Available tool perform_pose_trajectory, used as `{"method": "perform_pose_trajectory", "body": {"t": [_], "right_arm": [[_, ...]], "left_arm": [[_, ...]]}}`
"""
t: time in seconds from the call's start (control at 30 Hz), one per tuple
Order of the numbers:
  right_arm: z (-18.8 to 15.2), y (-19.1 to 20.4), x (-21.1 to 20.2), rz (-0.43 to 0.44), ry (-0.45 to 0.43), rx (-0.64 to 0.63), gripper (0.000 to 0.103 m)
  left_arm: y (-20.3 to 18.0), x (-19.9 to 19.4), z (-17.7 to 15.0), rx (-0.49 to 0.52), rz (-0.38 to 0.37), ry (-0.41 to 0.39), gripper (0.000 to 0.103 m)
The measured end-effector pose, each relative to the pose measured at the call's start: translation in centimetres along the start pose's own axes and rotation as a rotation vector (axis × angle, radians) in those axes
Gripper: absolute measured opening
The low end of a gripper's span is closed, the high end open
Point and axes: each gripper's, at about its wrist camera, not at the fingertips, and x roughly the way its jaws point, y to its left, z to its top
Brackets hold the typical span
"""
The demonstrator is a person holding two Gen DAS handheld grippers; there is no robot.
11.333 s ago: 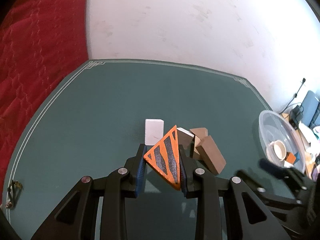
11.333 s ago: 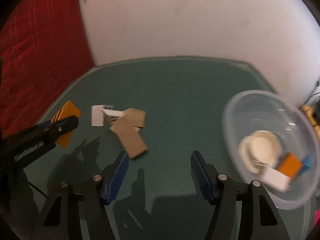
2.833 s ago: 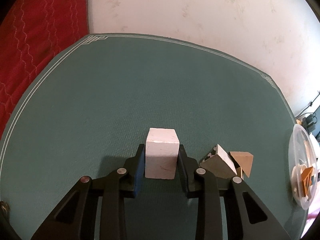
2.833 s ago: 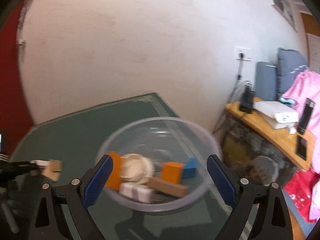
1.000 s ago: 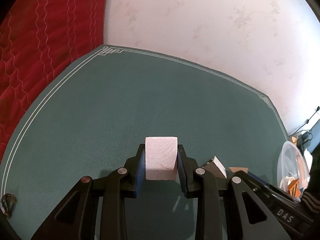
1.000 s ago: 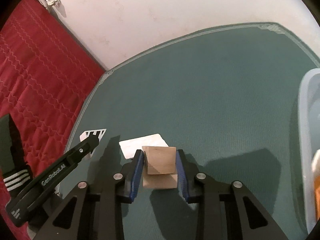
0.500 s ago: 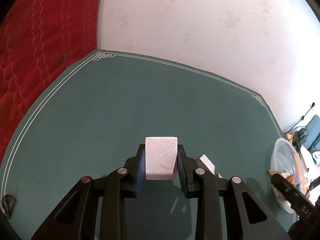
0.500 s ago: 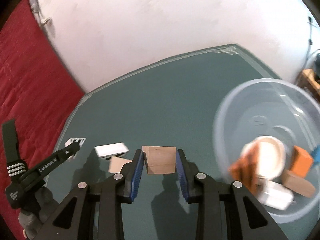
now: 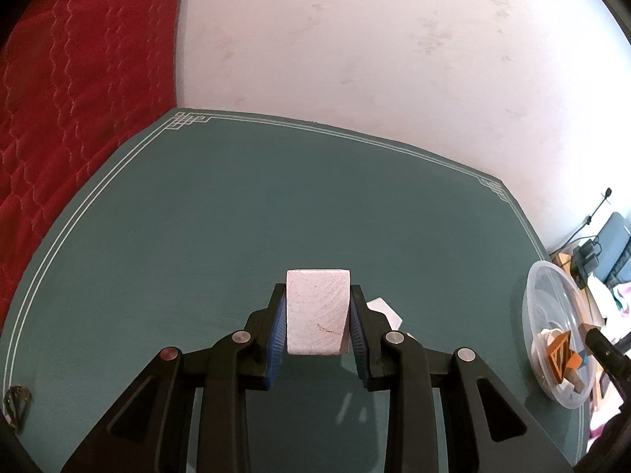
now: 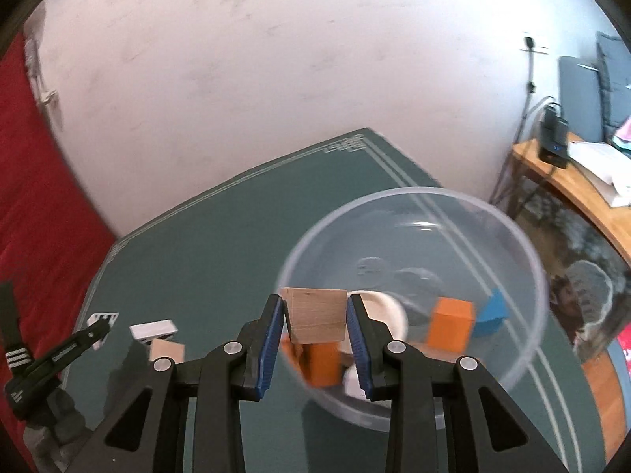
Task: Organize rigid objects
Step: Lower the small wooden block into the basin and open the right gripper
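Green felt table [image 9: 236, 216] against pale wall. Left gripper [image 9: 318, 327] clamps white block [image 9: 318, 315] above table. Right gripper [image 10: 315, 335] clamps tan wooden block [image 10: 315, 313] over clear bowl [image 10: 524, 260]. Blocks look rigid, light; flat side faces best for gripping.

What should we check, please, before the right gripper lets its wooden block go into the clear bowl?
1. Right gripper jaws clamped on the wooden block: ok.
2. Block in front of the clear bowl opening in the right wrist view: ok; height above it: cannot tell.
3. Free floor in the bowl beside the orange block and blue block: ok.
4. Left gripper holding its white block away from the bowl: ok.
5. Bowl fully on the green table: cannot tell, image blurred.
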Motion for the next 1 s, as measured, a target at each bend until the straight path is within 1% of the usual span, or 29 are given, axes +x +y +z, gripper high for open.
{"method": "perform_pose_trajectory", "body": {"t": [0.33,0.37,0.4,0.47,0.87,1.0], "right_arm": [[-0.8,-3.3,-1.1,-0.152,-0.037,0.022,0.036],[-0.9,-3.6,-1.1,-0.166,-0.038,0.030,0.044],[-1.0,-3.9,-1.1,-0.171,-0.040,0.037,0.058],[-1.1,-4.4,-1.4,-0.182,-0.059,0.054,0.068],[-2.7,-4.7,-2.6,-0.268,-0.112,0.034,0.071],[-3.2,-4.6,-2.9,-0.284,-0.128,0.027,0.074]], "left_arm": [[-1.7,-0.8,-0.3,0.051,-0.015,-0.023,0.030],[-1.9,-0.9,-0.4,0.060,-0.010,-0.028,0.030],[-2.2,-1.0,-0.4,0.069,-0.007,-0.033,0.030],[-2.4,-1.1,-0.5,0.079,-0.009,-0.037,0.030],[-3.9,-1.8,-1.1,0.122,-0.014,-0.054,0.030],[-4.0,-1.9,-1.4,0.132,-0.015,-0.056,0.030]]}}
